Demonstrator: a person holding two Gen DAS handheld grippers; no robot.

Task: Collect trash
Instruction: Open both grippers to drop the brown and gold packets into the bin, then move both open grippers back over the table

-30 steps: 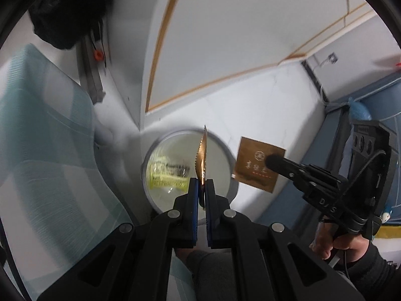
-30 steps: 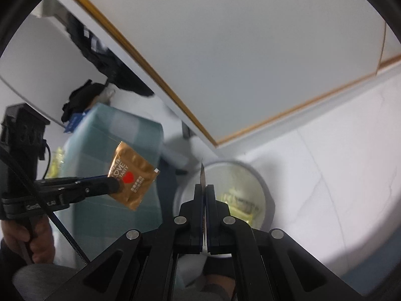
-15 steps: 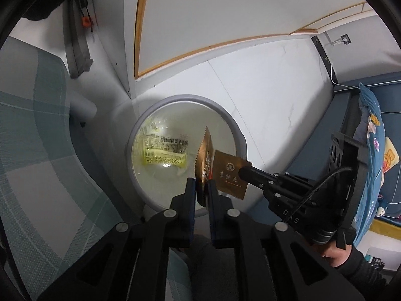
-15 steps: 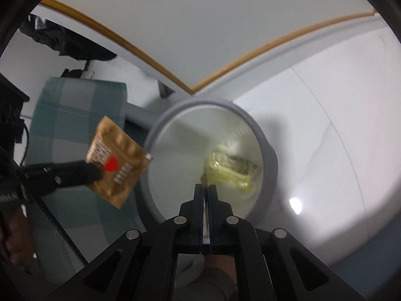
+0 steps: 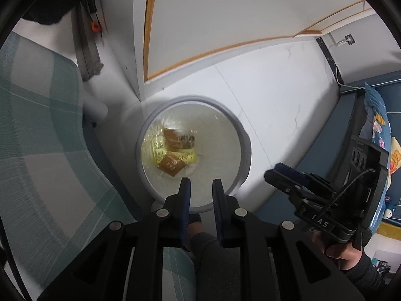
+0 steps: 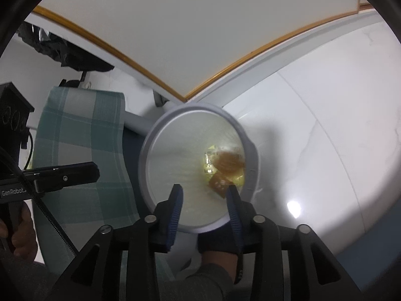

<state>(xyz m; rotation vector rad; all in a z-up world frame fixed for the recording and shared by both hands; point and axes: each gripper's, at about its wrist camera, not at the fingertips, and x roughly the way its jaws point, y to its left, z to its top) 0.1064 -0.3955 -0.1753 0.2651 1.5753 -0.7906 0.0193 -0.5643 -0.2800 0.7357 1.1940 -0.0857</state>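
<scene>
Left hand-held gripper [image 5: 201, 184] hangs over the near rim of the round grey plastic trash bin [image 5: 246, 148], jaws slightly apart and just opening, nothing between them. Right hand-held gripper [image 6: 203, 190] also above the bin, jaws wider apart, likewise just opening, also empty; in the left wrist view it sits at about 4 o'clock of the bin.

Both brown square foil sachets [image 5: 172, 163] lie loose at the bin bottom, one at 7 o'clock of the pile, the other at 12 o'clock, on top of a crumpled yellow-clear plastic wrapper [image 5: 158, 148]. In the right wrist view one sachet [image 6: 220, 184] is sharp, the other blurred.

Judgement: this drop is done. Any trash left elsewhere is not visible; white floor [image 5: 275, 105] around the bin shows none.
</scene>
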